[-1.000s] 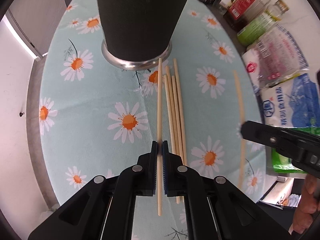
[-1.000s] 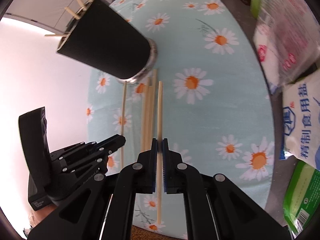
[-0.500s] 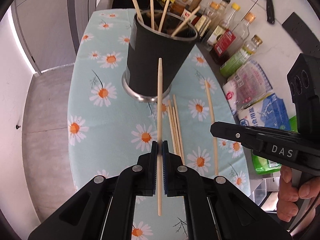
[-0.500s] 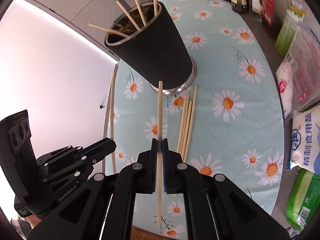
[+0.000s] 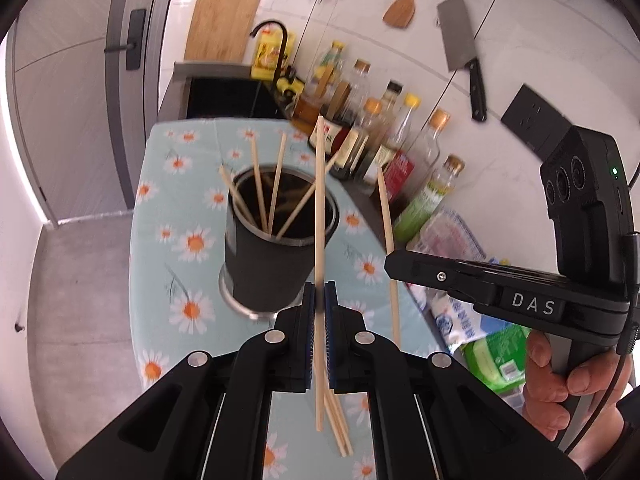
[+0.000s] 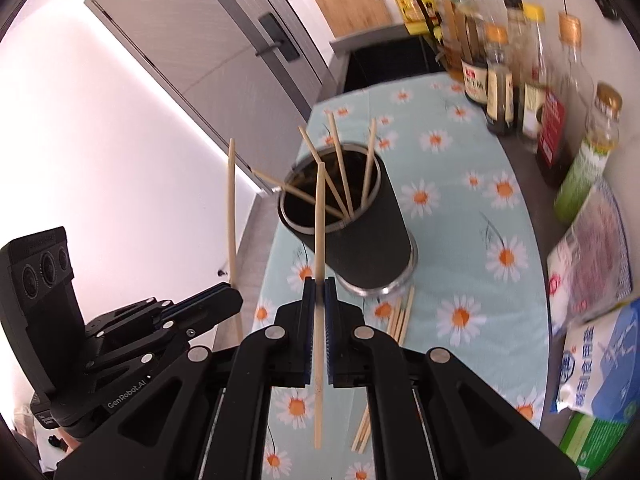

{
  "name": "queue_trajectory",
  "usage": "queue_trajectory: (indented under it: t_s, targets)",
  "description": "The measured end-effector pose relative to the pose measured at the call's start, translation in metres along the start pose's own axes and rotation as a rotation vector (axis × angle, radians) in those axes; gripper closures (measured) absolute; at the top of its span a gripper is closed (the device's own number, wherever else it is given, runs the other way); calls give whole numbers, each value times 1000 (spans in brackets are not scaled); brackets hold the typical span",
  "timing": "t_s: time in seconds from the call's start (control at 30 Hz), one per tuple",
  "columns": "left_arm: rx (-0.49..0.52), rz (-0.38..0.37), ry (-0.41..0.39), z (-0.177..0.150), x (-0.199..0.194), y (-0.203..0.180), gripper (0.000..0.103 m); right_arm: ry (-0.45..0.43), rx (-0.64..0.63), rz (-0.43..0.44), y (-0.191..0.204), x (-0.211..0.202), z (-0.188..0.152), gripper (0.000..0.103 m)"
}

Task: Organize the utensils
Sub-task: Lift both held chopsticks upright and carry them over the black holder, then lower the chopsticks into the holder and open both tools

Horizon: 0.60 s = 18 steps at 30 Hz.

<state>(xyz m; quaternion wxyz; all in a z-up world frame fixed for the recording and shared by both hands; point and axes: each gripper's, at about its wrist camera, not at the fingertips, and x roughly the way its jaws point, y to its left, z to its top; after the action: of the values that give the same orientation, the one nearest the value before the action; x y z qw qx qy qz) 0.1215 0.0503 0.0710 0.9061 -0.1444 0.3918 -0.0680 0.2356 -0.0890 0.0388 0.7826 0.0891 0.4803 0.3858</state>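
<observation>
A black cylindrical holder [image 5: 272,268] [image 6: 368,240] stands on the daisy tablecloth [image 5: 180,240] with several chopsticks leaning in its mouth. My left gripper [image 5: 319,292] is shut on one chopstick [image 5: 319,200], held in the air in front of the holder. My right gripper [image 6: 319,286] is shut on another chopstick [image 6: 319,220], also aloft before the holder's rim. Each gripper shows in the other's view: the right gripper [image 5: 392,266] with its chopstick [image 5: 386,220], the left gripper [image 6: 234,300] with its chopstick [image 6: 231,208]. Several loose chopsticks [image 6: 400,316] [image 5: 340,428] lie on the cloth beside the holder's base.
Sauce and oil bottles [image 6: 500,92] line the far right of the counter, with bags of salt [image 6: 596,364] nearer. A sink with a black tap [image 5: 224,96] lies behind the table. A cleaver [image 5: 460,44] and wooden spatula [image 5: 402,4] hang on the wall. The floor [image 5: 80,300] drops off left.
Both grippers have risen off the tablecloth, each carrying its chopstick, and tilted up. The holder's open mouth and the back wall have come into view.
</observation>
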Motion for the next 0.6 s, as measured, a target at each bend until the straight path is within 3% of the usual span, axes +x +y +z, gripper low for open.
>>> queue_trajectory:
  t_s: [0.37,0.6]
  targets:
    - [100,-43,-273,49,-9,4,99,-192,-78,26,15,-10,57,97]
    - [80,-72,-396,70,-7,23,99,-300,-110,83,16,-6,86,97]
